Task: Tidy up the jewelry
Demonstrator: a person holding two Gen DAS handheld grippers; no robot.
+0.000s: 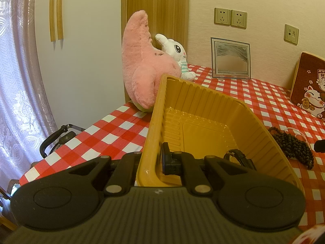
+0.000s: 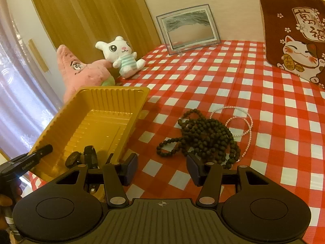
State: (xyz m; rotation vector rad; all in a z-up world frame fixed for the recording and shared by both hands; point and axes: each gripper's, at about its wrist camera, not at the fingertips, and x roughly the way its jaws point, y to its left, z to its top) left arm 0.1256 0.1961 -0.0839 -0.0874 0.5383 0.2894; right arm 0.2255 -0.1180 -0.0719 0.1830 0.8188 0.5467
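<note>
The table is covered by a red-and-white checked cloth point(image 2: 233, 77), against a cream wall with sockets point(image 1: 230, 17). The left gripper point(image 1: 152, 162) is clamped on the near wall of the yellow ribbed plastic tray point(image 2: 95, 109), tilting it; a black wristwatch point(image 2: 81, 157) lies inside. The right gripper point(image 2: 161, 169) is released, gripping nothing. At its 1 o'clock lie dark wooden beads point(image 2: 203, 136) touching a pink pearl necklace point(image 2: 246, 126).

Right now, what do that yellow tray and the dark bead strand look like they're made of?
Yellow tray: probably thin moulded plastic, given its ribbed walls and slight sheen. Dark bead strand: matte brown round beads, possibly wood or seed; hard to tell for sure.
</note>
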